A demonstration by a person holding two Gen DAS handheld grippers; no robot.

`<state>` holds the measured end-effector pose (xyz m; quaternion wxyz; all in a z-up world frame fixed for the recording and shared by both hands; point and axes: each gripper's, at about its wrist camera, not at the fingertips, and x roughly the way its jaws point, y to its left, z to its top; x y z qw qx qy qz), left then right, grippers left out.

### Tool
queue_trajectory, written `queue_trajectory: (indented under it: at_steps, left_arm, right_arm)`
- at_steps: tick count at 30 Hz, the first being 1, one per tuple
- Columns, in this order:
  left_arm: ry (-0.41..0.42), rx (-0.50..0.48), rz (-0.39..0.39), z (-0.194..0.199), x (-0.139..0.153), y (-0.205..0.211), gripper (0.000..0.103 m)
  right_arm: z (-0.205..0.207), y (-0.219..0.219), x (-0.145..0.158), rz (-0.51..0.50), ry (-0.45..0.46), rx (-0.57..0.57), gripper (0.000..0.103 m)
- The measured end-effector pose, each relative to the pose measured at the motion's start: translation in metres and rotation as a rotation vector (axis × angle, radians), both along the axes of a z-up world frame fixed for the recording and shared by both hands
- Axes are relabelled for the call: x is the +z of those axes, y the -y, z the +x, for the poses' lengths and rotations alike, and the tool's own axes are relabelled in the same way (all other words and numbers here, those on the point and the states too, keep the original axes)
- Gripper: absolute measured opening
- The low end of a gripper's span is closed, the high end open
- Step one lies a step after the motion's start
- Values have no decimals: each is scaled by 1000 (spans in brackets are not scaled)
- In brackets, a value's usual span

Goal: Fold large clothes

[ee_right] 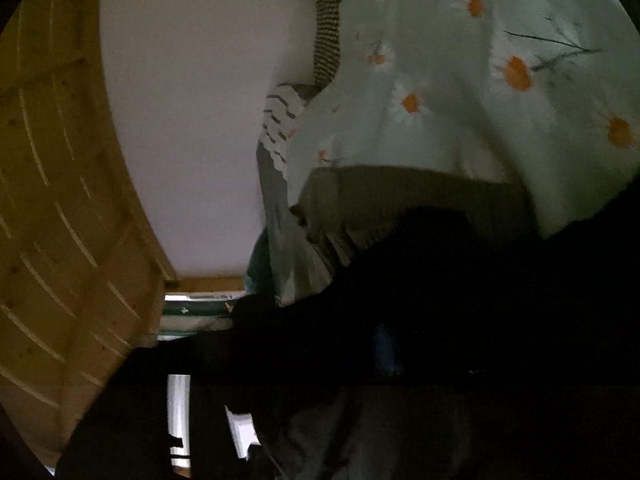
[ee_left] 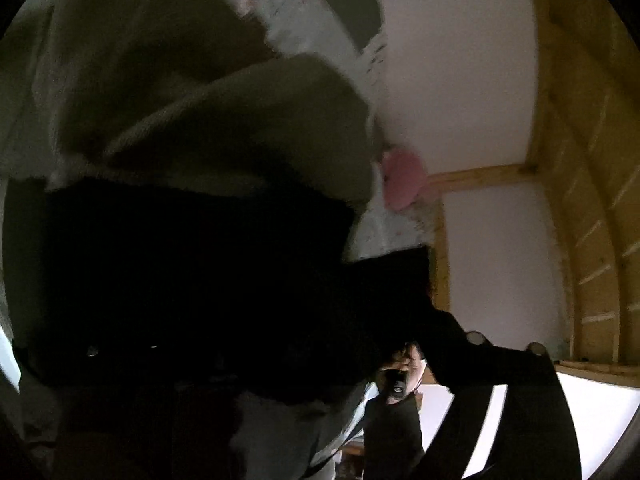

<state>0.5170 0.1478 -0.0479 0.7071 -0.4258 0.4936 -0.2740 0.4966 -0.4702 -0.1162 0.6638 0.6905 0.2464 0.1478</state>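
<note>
A black garment [ee_left: 180,280] fills the lower left of the blurred left wrist view and hides most of my left gripper [ee_left: 320,340]. Only its right finger [ee_left: 520,380] shows, standing far out to the side, so the jaws look open. An olive garment [ee_left: 240,120] lies above the black one. In the right wrist view the same black garment [ee_right: 440,320] covers the bottom and the olive garment [ee_right: 400,200] sits above it. My right gripper [ee_right: 320,360] is mostly lost in the dark. Its left finger [ee_right: 128,408] stands wide, with no pads seen pressing on cloth.
A pale daisy-print sheet [ee_right: 480,60] spreads beyond the clothes, with a striped cloth [ee_right: 326,32] at its edge. A pink object [ee_left: 400,180] lies by the sheet. A wooden slatted frame [ee_left: 580,160] [ee_right: 60,200] curves around a white wall [ee_left: 460,60]. A person's hand [ee_left: 404,360] grips a black handle.
</note>
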Motion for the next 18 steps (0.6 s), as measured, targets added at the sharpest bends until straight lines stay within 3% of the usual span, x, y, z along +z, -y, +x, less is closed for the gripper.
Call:
queue_trajectory:
  at_steps: [1,5,7,10,12,13,16,18]
  left_arm:
    - [44,4,8,-4,9,0,98]
    - [305,137,106,-35,61,-7,97]
    - [420,196,192,-54,85,-1,97]
    - [455,67,366,-61,89,42,97]
    - [468,-20,540,-67,73,86,98]
    - [473,-22,625,-68,63,103,98]
    - [475,68,980,-52,16,148,98]
    - [440,138,1126,-31,-5,159,98]
  right_arm:
    - [3,-1,3,16,39,-17,101]
    - [16,-7,21,-79,37,-24,100]
    - [19,-11,28,-130,36,-6,100]
    - [11,-18,56,-237,95,19,100]
    - [8,-34,85,-405,113,75,100]
    - [2,-51,106,-572,115,133,100]
    - [-17,-122,135,-1071,64,282,100]
    - [-21,-163,127,-1287,22,346,100]
